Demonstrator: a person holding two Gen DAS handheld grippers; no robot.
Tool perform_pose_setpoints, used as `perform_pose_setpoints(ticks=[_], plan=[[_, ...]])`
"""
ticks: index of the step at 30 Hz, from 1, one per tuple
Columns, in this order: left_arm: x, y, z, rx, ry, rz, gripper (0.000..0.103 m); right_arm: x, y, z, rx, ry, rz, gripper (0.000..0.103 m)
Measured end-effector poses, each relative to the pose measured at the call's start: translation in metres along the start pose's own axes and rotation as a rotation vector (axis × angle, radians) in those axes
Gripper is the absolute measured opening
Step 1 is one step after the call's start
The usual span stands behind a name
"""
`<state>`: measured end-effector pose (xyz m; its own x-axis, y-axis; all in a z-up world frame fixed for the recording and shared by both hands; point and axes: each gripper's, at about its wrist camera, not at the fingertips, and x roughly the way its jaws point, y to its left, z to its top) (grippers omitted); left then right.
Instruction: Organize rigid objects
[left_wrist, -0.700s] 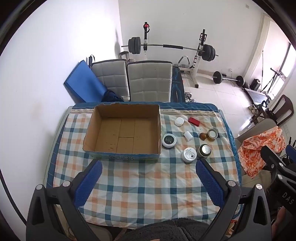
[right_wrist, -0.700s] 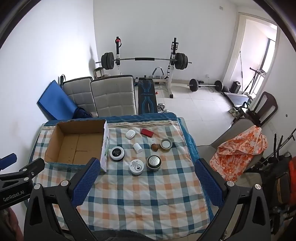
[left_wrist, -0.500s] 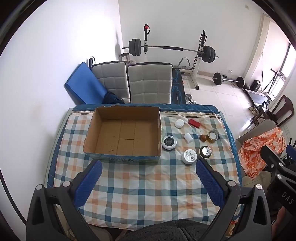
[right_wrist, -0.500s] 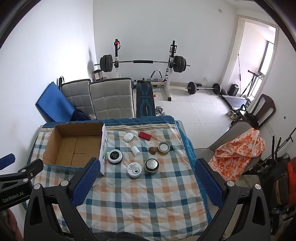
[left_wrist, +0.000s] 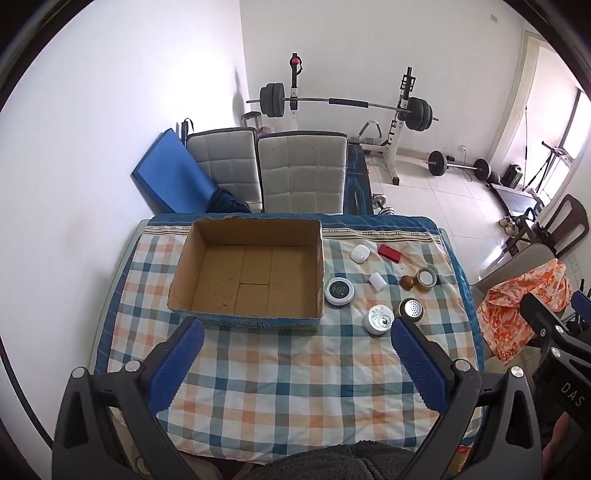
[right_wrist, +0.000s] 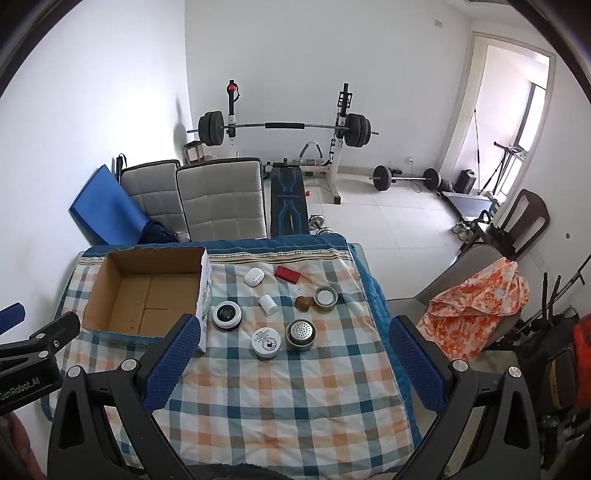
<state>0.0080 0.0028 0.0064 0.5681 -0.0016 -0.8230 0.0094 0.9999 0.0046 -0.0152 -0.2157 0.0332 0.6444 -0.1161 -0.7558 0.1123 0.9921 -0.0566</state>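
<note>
The small things I have to sort lie in a loose cluster on the right half of the checked cloth (left_wrist: 280, 373), all of them outside the cardboard box (left_wrist: 246, 275). Nearest the box, just beside its right wall, sits a round white tin with a dark lid (left_wrist: 339, 291). In front of it are a white jar with a printed lid (left_wrist: 379, 319) and a metal shaker top with holes (left_wrist: 412, 309), those two almost touching. Further back I see a small white cylinder (left_wrist: 377, 281) lying on its side, a brown knob (left_wrist: 407, 283) close against a roll of tape (left_wrist: 426, 278), then a white rounded case (left_wrist: 359, 253) and a red block (left_wrist: 389, 253) near the far edge.

The box stands open on the left half of the cloth with nothing in it (only its bare brown floor shows).

My left gripper (left_wrist: 295, 347) hangs above the near part of the table, tilted downward, jaws spread wide with nothing between them. My right gripper (right_wrist: 293, 341) is likewise spread wide and grasping nothing, tilted down over the near edge; through its camera the jar and shaker top lie between its blue pads (right_wrist: 412, 362), well below them.

Beyond the table stand two grey padded chairs (left_wrist: 301, 173), a blue mat (left_wrist: 171, 171) leaning on the wall, and a barbell rack (left_wrist: 347, 107). An orange patterned cloth (right_wrist: 476, 306) is draped over a chair at the right.
</note>
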Motion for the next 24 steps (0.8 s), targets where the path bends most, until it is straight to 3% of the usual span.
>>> perform_pose_setpoints(ticks=[24], plan=[[-0.0046, -0.0067, 0.0025, 0.004, -0.011, 0.005, 0.103, 0.0007, 0.0031, 0.0055, 0.012, -0.01, -0.007, 0.103]])
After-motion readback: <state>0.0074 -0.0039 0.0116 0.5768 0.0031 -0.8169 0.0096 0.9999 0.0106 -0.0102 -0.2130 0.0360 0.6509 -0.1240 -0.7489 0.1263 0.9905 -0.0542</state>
